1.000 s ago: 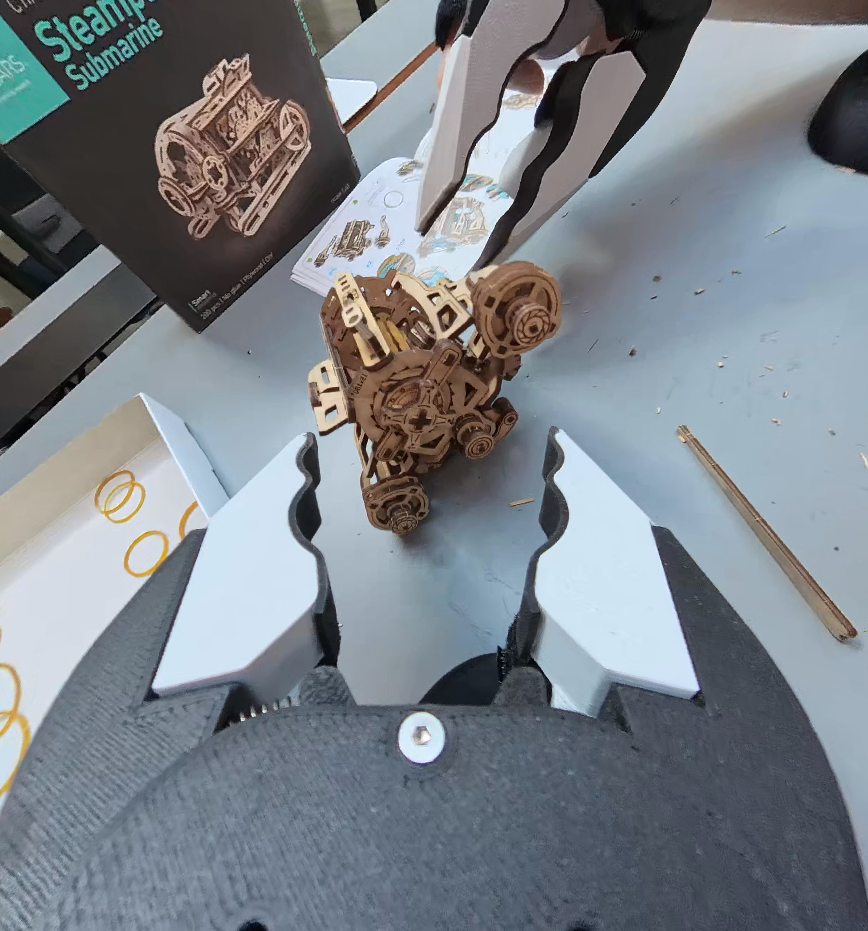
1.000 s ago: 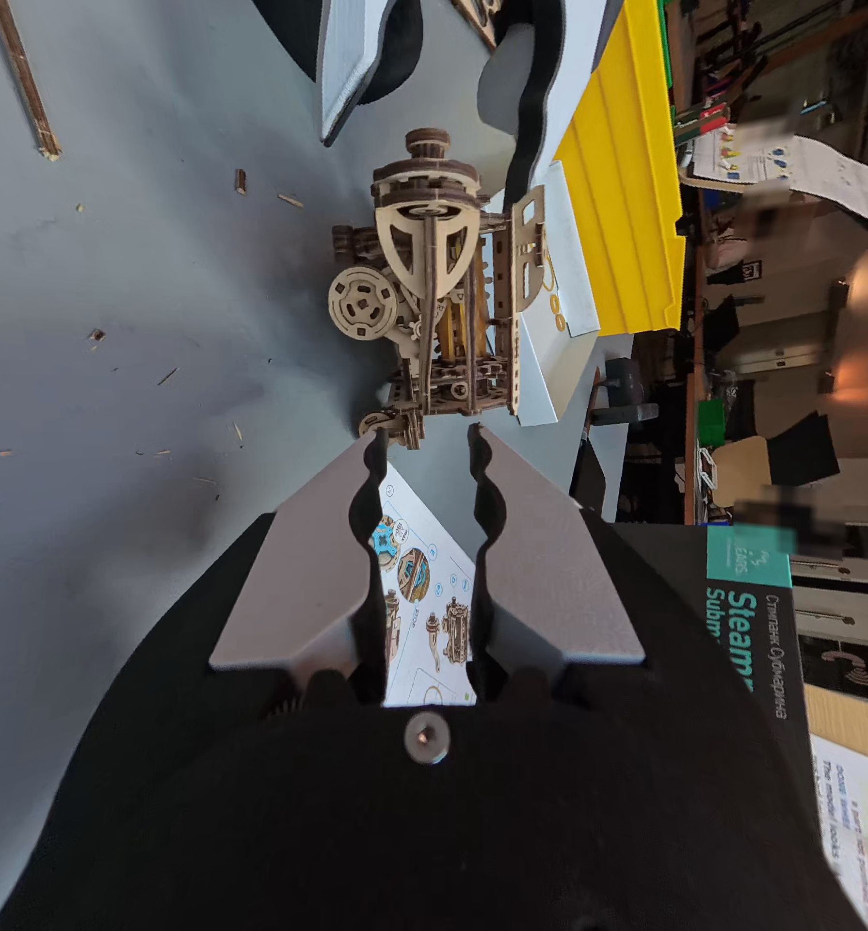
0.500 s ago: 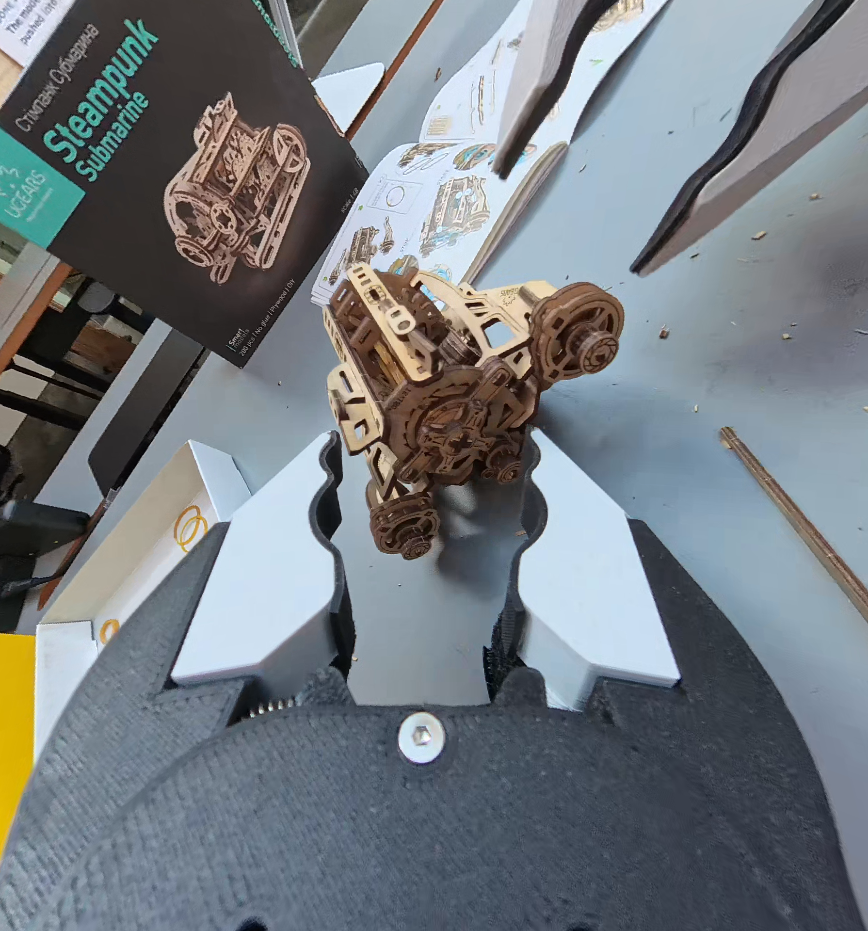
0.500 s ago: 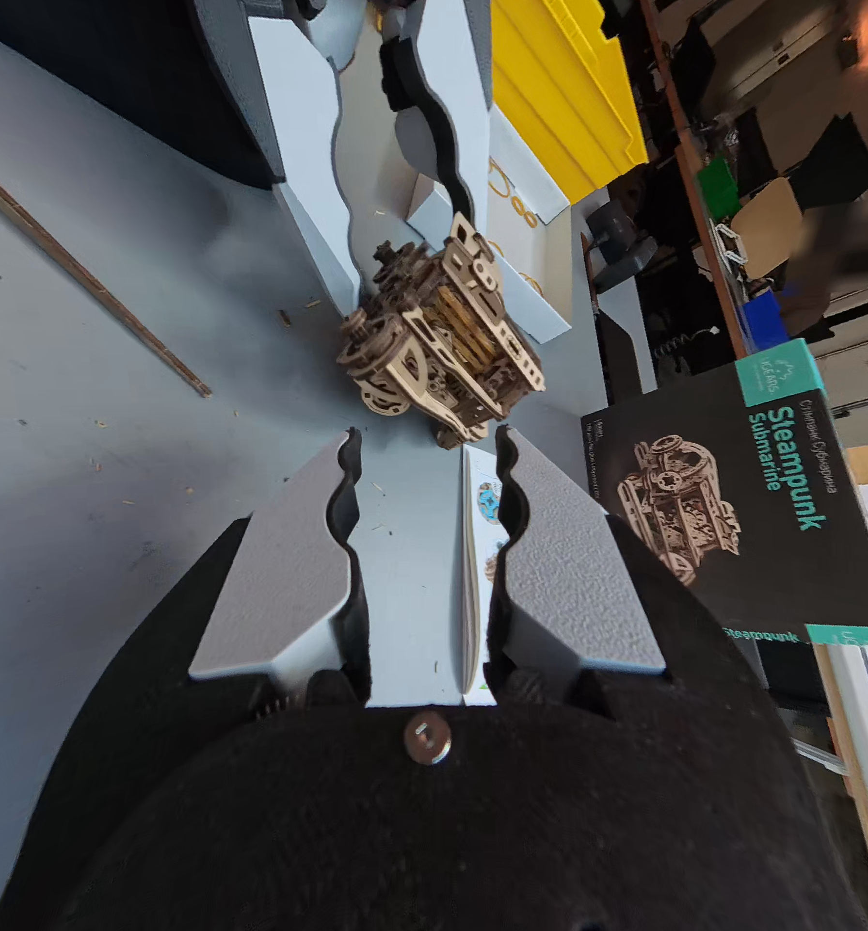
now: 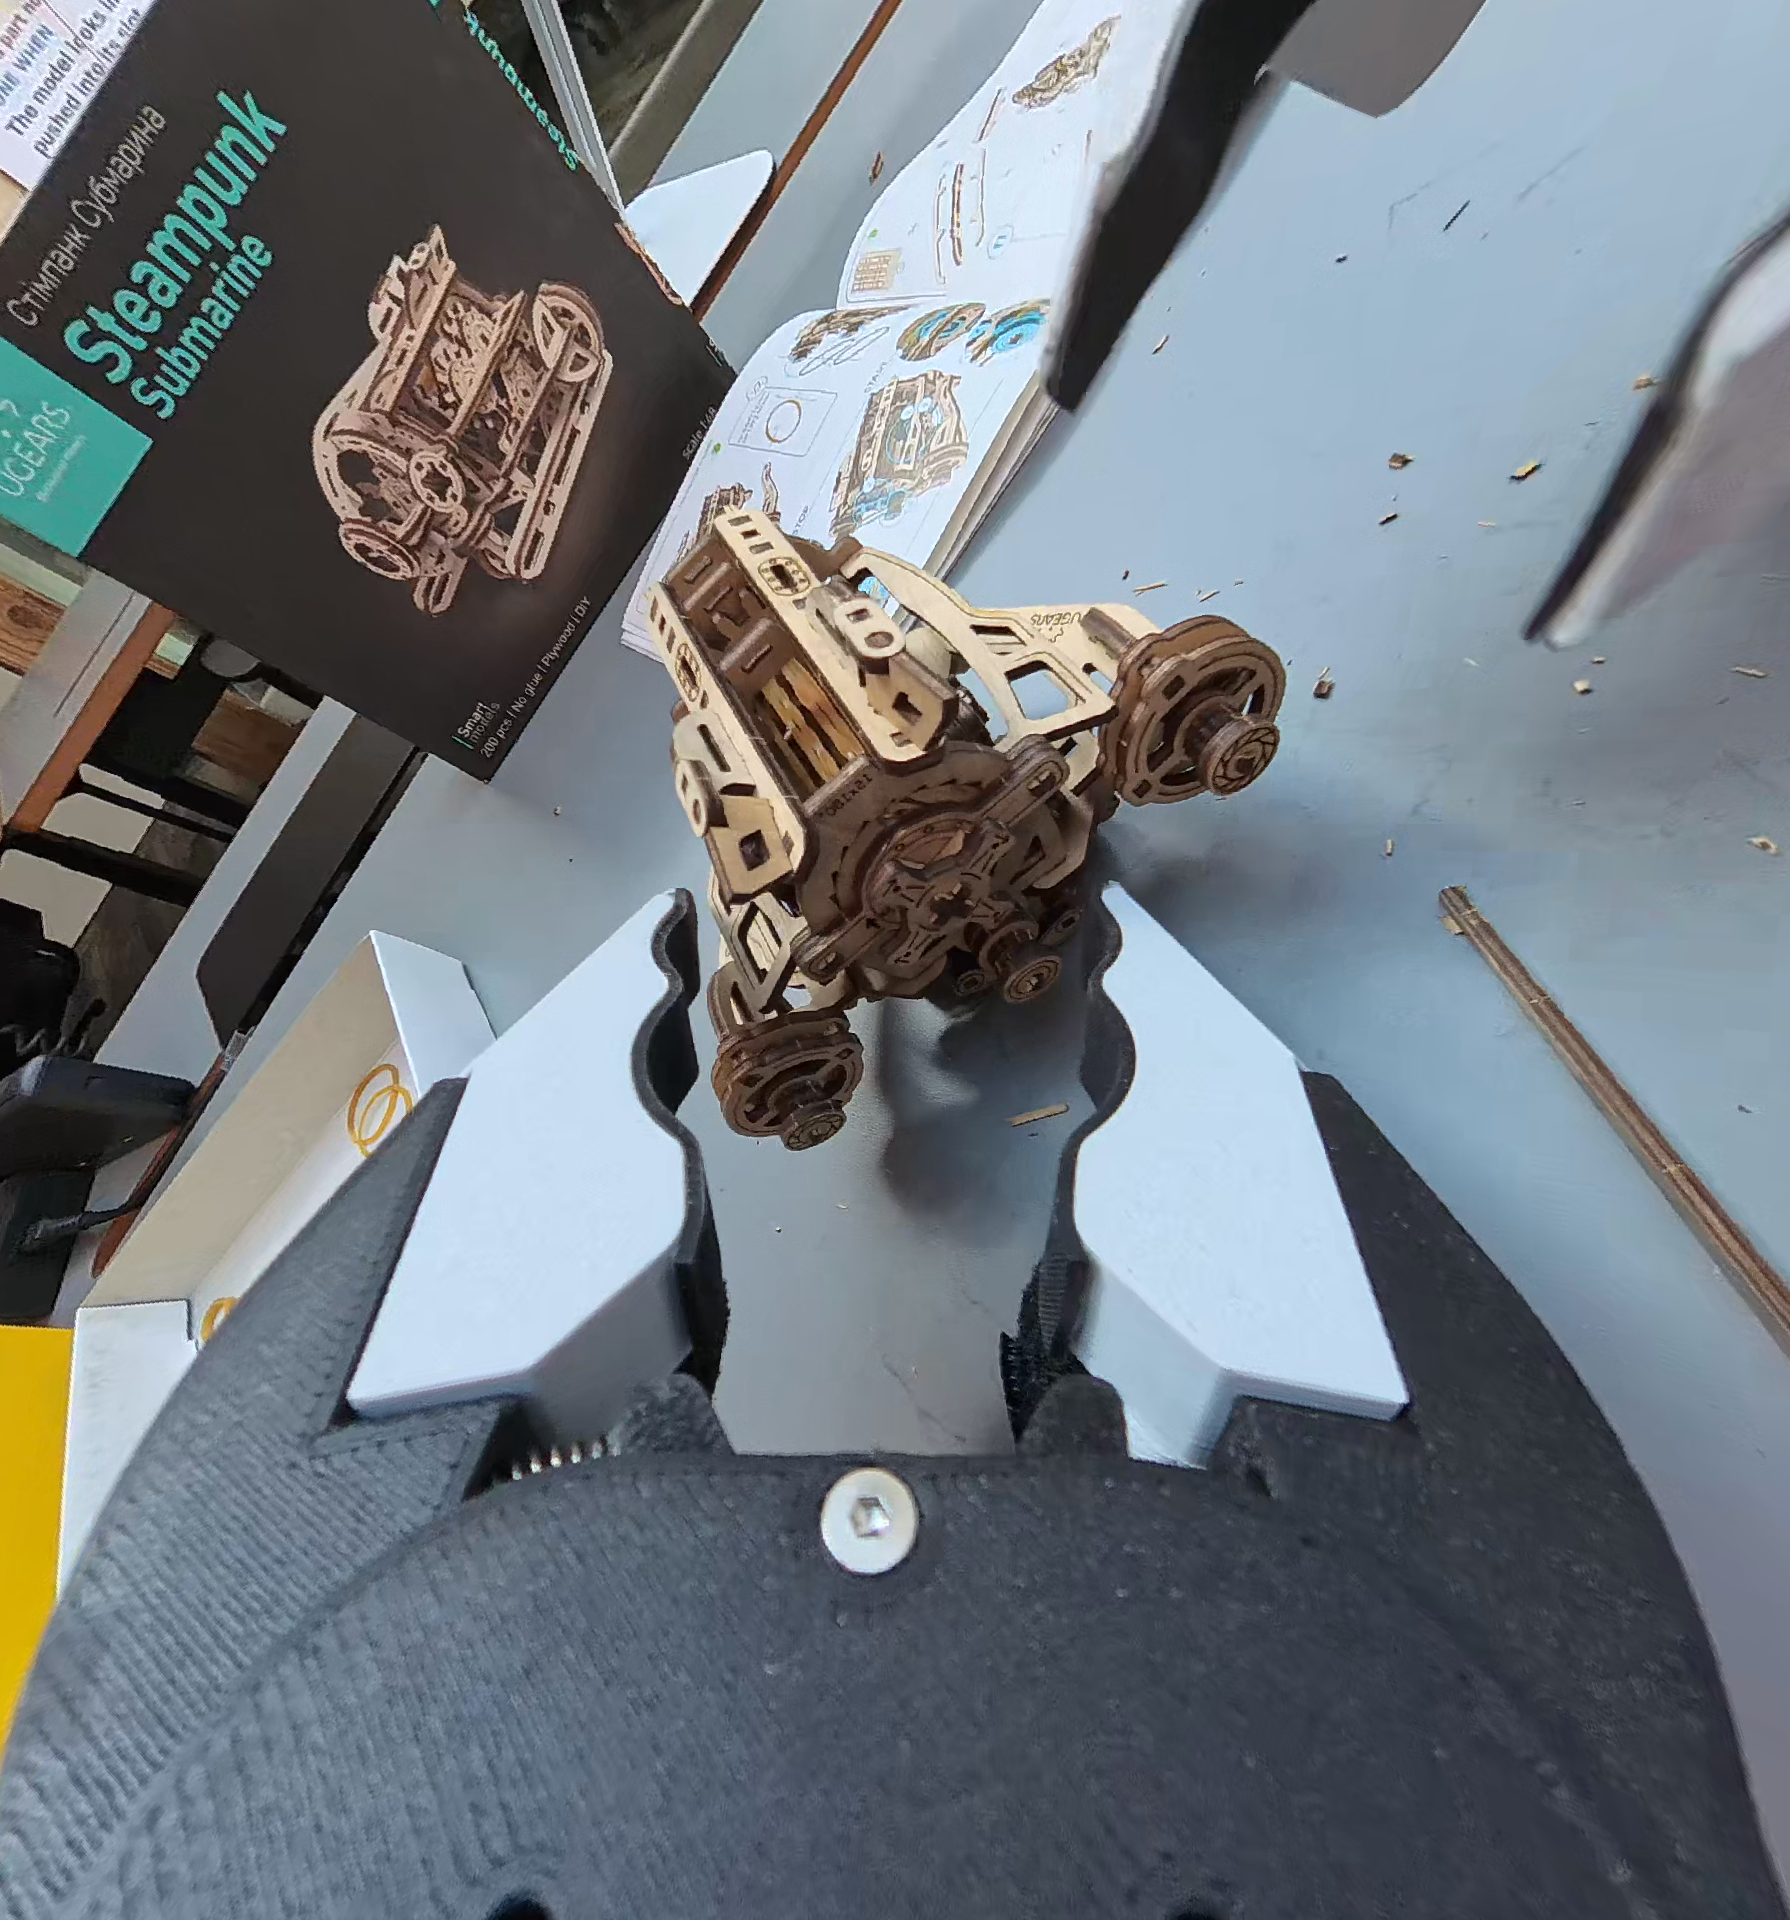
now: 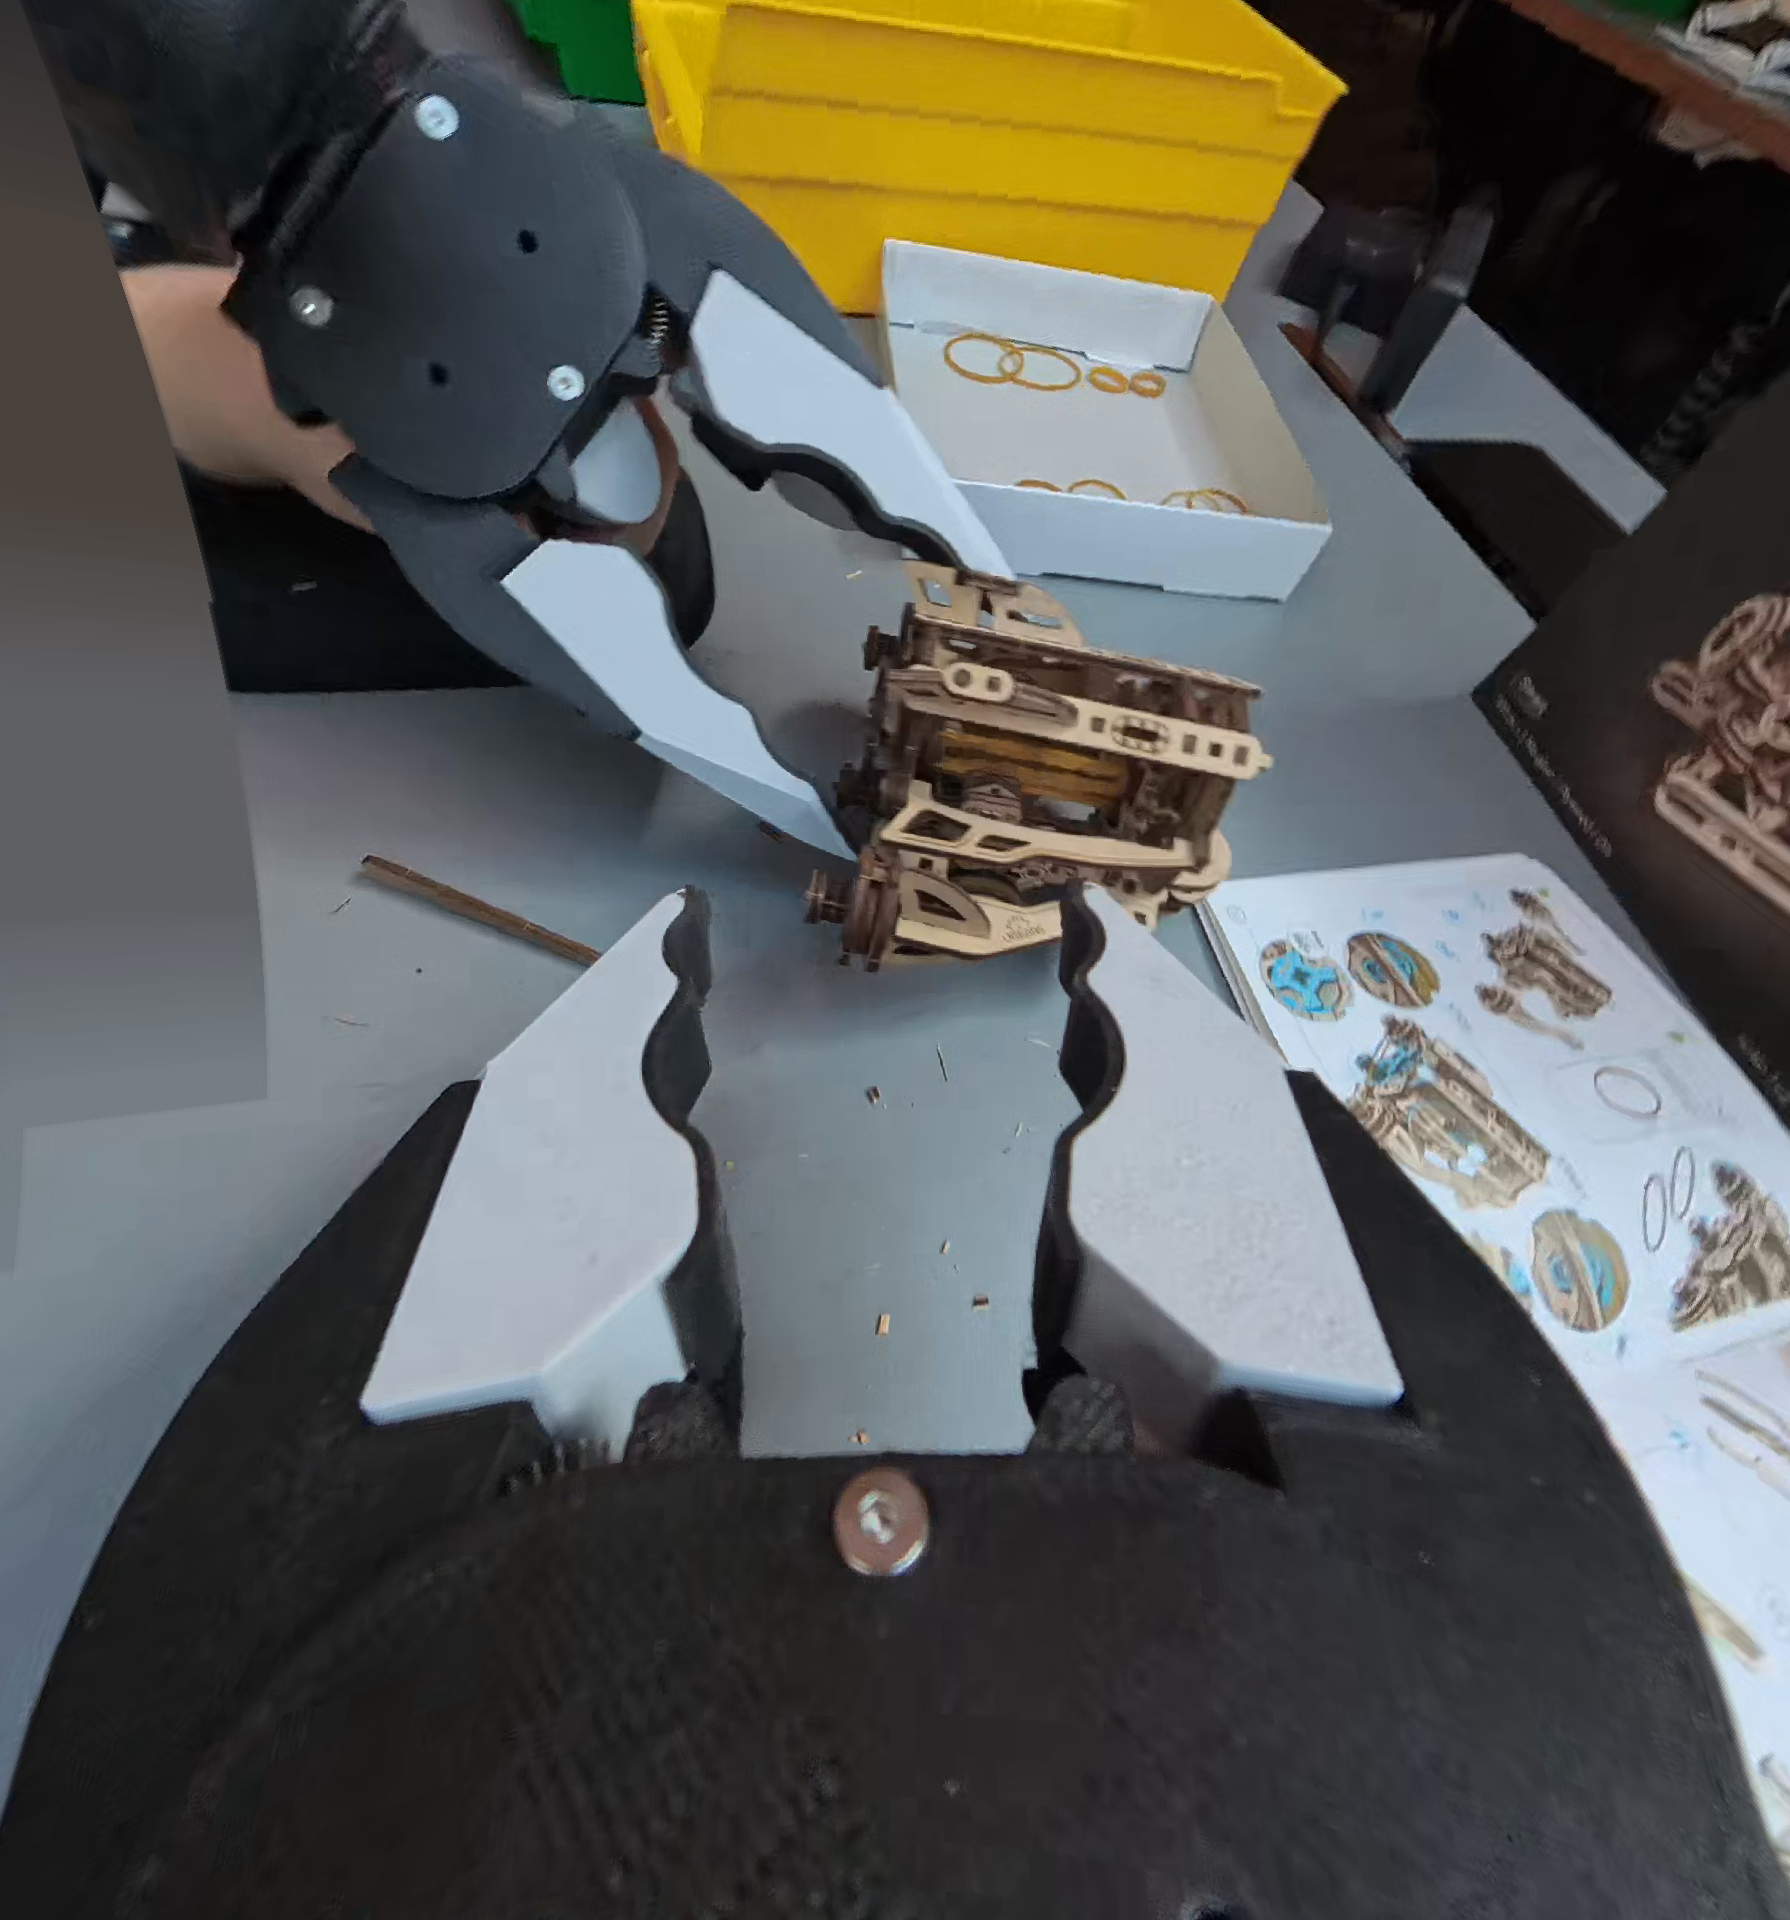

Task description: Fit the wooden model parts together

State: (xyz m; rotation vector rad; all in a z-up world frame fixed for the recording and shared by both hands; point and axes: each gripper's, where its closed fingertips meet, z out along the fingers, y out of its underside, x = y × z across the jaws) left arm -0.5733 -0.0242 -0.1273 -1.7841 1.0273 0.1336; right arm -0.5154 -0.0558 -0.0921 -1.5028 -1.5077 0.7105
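Right now the step looks like getting hold of the model (image 5: 912, 831), which sits tilted on the grey table (image 5: 1493, 1039), just past the left gripper (image 5: 896, 914). Its jaws are spread, its fingertips flanking the model's near end without a visible squeeze. Farther off, the right gripper (image 6: 875, 914) hovers released over the opposite side, so next both likely need to clamp before fitting.

Laser-cut plywood model (image 5: 901, 810) (matt, scorched edges), smooth grey tabletop (image 5: 1390, 1039), glossy paper booklet (image 6: 1493, 1091)
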